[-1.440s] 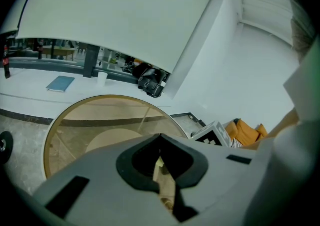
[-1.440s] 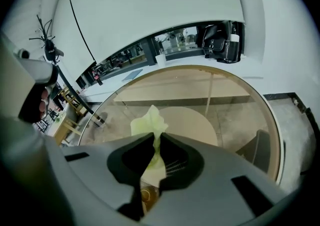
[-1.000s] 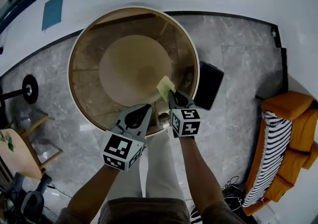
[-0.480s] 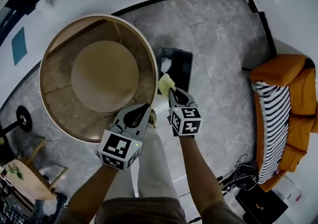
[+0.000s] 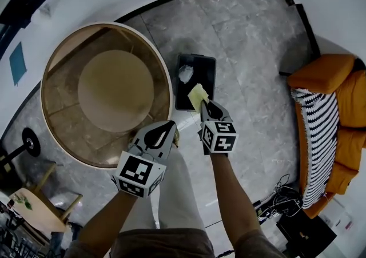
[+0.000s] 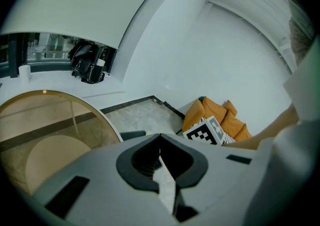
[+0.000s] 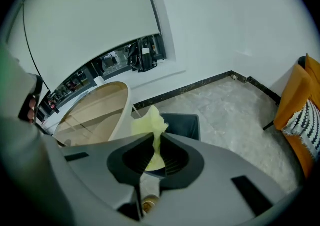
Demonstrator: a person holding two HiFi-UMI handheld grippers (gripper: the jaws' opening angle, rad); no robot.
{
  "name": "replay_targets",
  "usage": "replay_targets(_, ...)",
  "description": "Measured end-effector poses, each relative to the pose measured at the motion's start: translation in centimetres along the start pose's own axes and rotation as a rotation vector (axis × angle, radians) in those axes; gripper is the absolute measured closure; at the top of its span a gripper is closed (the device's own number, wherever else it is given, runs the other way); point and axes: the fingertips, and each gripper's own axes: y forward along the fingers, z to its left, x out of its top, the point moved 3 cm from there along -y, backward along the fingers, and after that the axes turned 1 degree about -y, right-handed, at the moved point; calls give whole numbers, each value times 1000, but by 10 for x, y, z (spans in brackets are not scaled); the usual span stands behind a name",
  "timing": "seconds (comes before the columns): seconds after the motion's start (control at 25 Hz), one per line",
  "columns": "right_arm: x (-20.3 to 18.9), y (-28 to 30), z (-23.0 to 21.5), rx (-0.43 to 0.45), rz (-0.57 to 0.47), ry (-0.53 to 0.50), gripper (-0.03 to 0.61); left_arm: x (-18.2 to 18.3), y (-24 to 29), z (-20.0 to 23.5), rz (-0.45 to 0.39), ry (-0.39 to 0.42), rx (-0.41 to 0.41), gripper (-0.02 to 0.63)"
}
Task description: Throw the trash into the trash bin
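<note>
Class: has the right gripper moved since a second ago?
Yes. The right gripper, gripping paper, went rightward off the table rim to over the bin.

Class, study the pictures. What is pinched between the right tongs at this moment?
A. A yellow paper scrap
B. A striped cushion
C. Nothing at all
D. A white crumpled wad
A: the right tongs are closed on a yellow paper scrap, which sticks up past their tips. The only white crumpled wad lies inside the black trash bin on the floor.
</note>
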Motion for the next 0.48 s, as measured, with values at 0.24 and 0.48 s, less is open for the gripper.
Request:
replay_targets(0.24,-10,28,-19,-11,51,6,527,-7,9,9,24,-22,31,595)
replay_targets(0.48,-9,41,-31,-40,62,-5,493,-8,13,16,31,-47,46,595)
